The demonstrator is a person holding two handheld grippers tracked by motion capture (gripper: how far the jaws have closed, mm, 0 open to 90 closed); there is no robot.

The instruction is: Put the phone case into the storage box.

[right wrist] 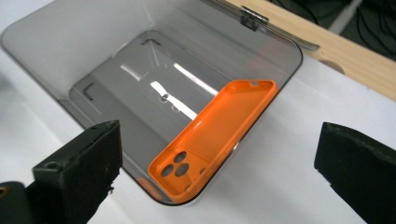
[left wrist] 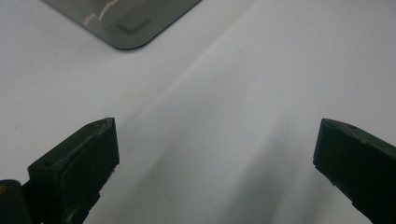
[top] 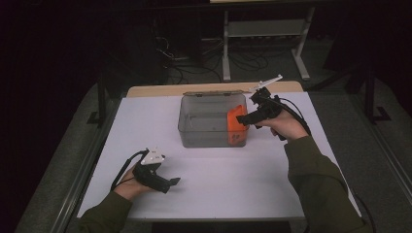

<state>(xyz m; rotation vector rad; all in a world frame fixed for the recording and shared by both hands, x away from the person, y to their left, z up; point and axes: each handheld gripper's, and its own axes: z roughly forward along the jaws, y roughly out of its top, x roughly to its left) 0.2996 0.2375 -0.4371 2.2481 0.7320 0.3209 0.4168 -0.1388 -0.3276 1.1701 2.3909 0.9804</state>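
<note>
An orange phone case (top: 236, 126) (right wrist: 219, 130) leans inside the clear grey box (top: 204, 131) (right wrist: 93, 51), propped against its right wall with the camera holes at the bottom. My right gripper (top: 241, 119) (right wrist: 219, 163) hovers just above the box's right end, jaws wide apart and holding nothing. The case lies below and between the jaws, free of them. My left gripper (top: 174, 183) (left wrist: 217, 154) rests low over the white table near its front left, open, with only bare tabletop between its jaws. A corner of the box (left wrist: 130, 23) shows ahead of it.
The white table (top: 218, 179) has a wooden strip (top: 160, 90) along its far edge, just behind the box. Beyond the table stand a pale metal frame (top: 265, 29) and loose cables (top: 194, 68) on a dark floor.
</note>
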